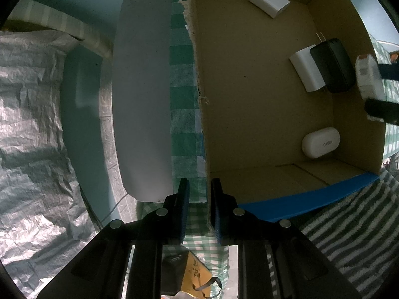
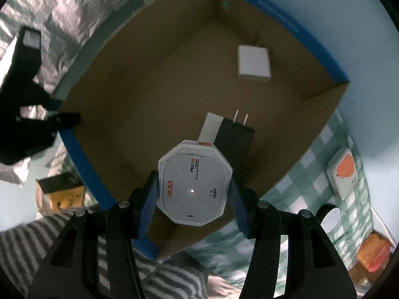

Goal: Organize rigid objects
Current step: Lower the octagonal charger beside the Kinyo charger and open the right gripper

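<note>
My left gripper [image 1: 199,189] is shut on the torn left wall of the cardboard box [image 1: 203,134]. Inside the box lie a white charger block [image 1: 268,0], a white adapter [image 1: 307,71] against a black adapter [image 1: 333,64], and a white earbud case [image 1: 321,142]. My right gripper [image 2: 193,186] is shut on a white octagonal power bank [image 2: 194,189] and holds it over the box [image 2: 154,79], above the black plug adapter [image 2: 237,137]. It also shows in the left wrist view [image 1: 367,73] at the box's right wall.
The box stands on a green checked cloth [image 2: 311,174] beside a grey striped towel [image 1: 354,224]. A white and orange device [image 2: 343,172] and an orange object [image 2: 374,254] lie right of the box. A yellow and black box [image 2: 59,194] lies to the left.
</note>
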### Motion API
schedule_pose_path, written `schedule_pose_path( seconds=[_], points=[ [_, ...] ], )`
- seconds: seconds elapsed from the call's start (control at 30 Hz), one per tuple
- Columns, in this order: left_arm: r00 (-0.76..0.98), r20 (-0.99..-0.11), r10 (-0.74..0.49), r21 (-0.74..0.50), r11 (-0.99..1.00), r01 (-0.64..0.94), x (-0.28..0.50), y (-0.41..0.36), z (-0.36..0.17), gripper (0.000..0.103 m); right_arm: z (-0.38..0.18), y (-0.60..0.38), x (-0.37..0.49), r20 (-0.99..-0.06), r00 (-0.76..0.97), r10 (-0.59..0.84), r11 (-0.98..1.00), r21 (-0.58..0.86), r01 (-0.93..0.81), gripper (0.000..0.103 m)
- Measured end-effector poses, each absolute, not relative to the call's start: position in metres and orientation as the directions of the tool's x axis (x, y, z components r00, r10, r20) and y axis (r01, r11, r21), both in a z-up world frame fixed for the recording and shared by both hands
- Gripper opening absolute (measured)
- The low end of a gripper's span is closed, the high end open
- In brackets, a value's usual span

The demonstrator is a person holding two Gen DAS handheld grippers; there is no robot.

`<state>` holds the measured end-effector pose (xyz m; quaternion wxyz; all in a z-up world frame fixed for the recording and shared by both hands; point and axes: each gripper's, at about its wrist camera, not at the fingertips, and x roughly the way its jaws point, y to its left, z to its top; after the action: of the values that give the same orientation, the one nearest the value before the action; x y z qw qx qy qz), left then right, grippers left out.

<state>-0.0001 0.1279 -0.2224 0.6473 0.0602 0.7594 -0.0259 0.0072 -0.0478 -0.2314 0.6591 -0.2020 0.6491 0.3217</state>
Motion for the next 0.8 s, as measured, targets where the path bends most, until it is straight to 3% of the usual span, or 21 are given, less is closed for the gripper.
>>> schedule_pose_path(
  seconds=[0.23,0.8],
  points=[
    [-0.156,-0.986,0.059,0.039,0.991,0.129,0.001,0.128,-0.223,0.017,-0.248,-0.055,0.008,-0.988,-0.073,0.138,0.736,0.152,-0.660,0.055],
    [-0.156,-0.985,0.067,0.047,0.990,0.131,0.000,0.128,-0.224,0.018,-0.221,-0.083,0.017,-0.965,-0.053,0.257,0.784,0.240,-0.572,0.054]
  ],
)
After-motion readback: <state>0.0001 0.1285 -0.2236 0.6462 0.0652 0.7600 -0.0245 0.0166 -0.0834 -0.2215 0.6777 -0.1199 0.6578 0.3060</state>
